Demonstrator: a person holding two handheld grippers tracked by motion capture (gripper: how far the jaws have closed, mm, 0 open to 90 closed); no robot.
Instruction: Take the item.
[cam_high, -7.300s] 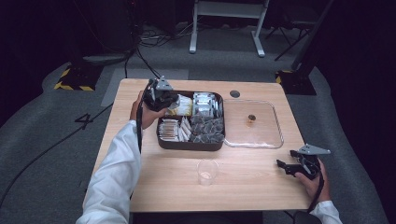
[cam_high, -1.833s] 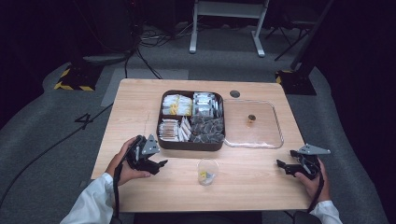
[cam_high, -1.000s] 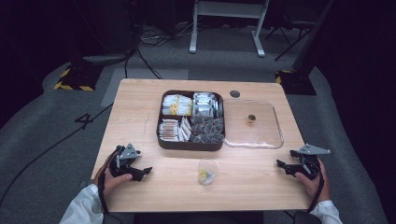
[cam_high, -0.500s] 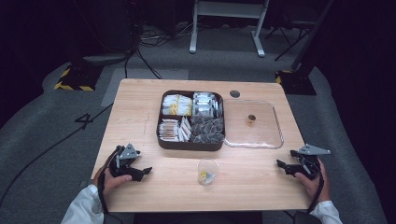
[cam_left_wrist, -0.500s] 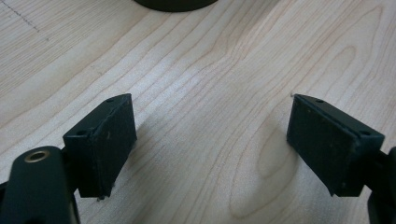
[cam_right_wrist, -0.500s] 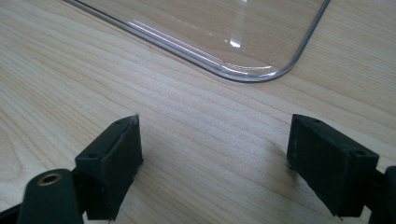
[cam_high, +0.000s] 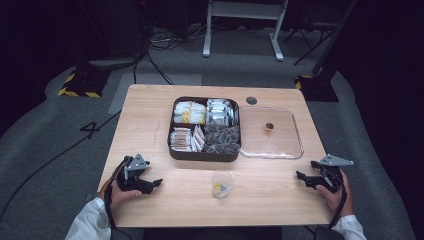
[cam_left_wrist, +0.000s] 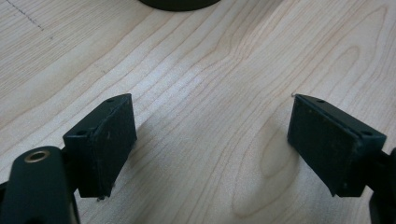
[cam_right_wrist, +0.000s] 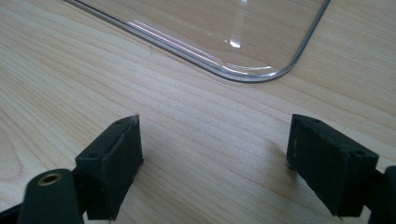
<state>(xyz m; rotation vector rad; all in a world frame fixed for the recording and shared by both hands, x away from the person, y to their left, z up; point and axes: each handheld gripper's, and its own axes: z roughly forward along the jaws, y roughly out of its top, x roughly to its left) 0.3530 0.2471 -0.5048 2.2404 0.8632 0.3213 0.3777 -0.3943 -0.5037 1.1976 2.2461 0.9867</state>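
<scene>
A pale wooden table (cam_high: 150, 115) stands on grey carpet in a dark room. Both tongs rest on it, spread wide and empty: the left gripper (cam_high: 150, 184) left of the clear cup (cam_high: 222, 183), the right gripper (cam_high: 302, 177) well to the cup's right. Behind the cup sit a dark compartment box (cam_high: 205, 128) and its clear lid (cam_high: 271, 133). A careless sweep could tip the light cup. Its small yellowish contents are hard to make out.

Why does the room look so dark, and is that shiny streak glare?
High view: light falls on the table while the floor beyond stays dim, and the image is soft. Right gripper view: yes, bright glare streaks run along the clear lid edge. Left gripper view: the fingers cast soft shadows on the wood.
</scene>
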